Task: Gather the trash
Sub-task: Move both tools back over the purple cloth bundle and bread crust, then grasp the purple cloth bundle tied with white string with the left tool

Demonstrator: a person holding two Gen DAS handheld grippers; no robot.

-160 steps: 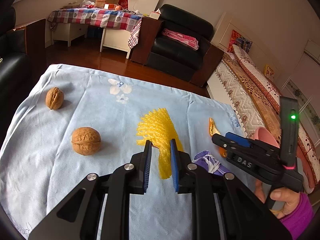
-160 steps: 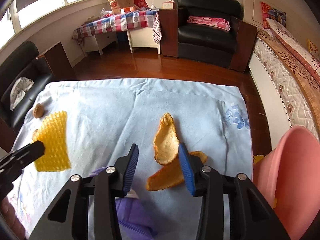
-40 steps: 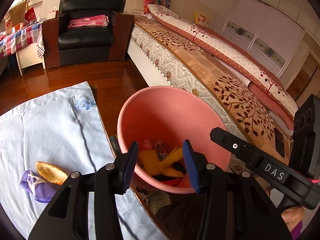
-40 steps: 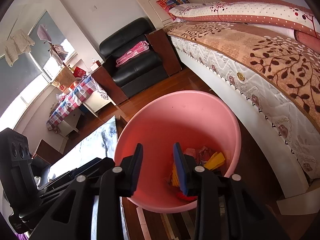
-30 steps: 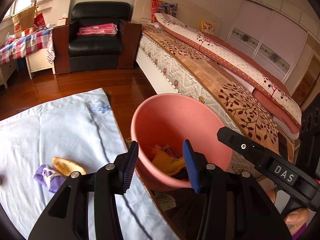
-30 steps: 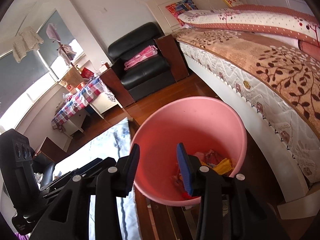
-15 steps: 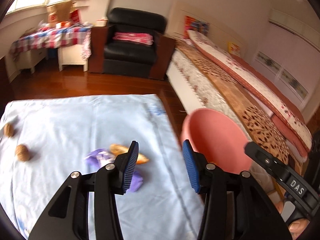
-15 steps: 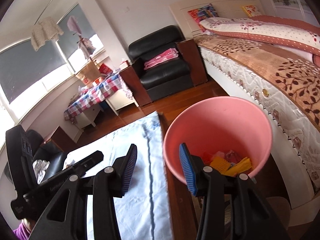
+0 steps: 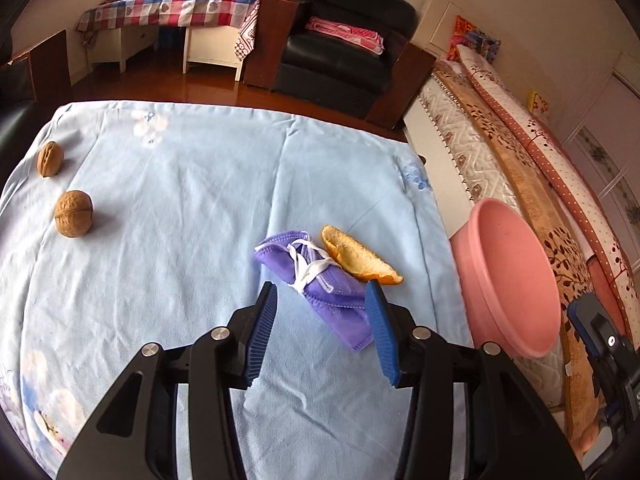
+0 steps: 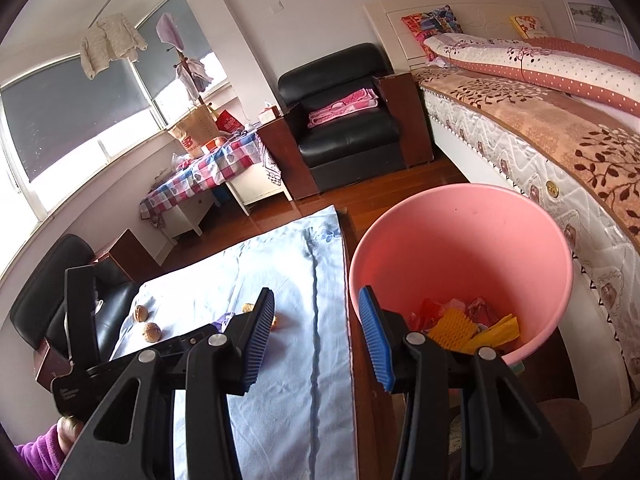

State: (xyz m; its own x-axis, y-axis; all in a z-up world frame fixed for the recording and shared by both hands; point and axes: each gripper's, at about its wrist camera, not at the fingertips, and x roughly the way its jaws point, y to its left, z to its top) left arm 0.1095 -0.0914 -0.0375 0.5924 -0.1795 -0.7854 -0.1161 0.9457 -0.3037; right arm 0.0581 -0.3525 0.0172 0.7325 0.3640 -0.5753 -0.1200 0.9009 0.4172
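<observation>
Two walnuts [image 9: 74, 219] are seen at the far left of the desk [image 9: 180, 216], which is covered by a pale blue cloth. A purple face mask [image 9: 320, 280] with white straps is laid near the desk's right side, and an orange peel [image 9: 358, 256] is touching its far edge. The mask's near end is cut off by the right pad of the left claw [image 9: 320, 336]. This claw is angled down over the mask, its jaws released and nothing gripped. The pink bin [image 10: 460, 248] is stood on the floor just beside the desk, next to the bed [image 10: 560, 132]. Only part of its contents can be made out: yellow foam netting [image 10: 452, 328], a yellow scrap and red bits, the rest being hidden by the right claw [image 10: 316, 336]. That claw is held over the gap between desk and bin, jaws apart and empty. In the right wrist view, the mask and peel are largely blocked by the claw's left finger. A purple sleeve [image 10: 40, 450] is glimpsed at the lower left corner.
</observation>
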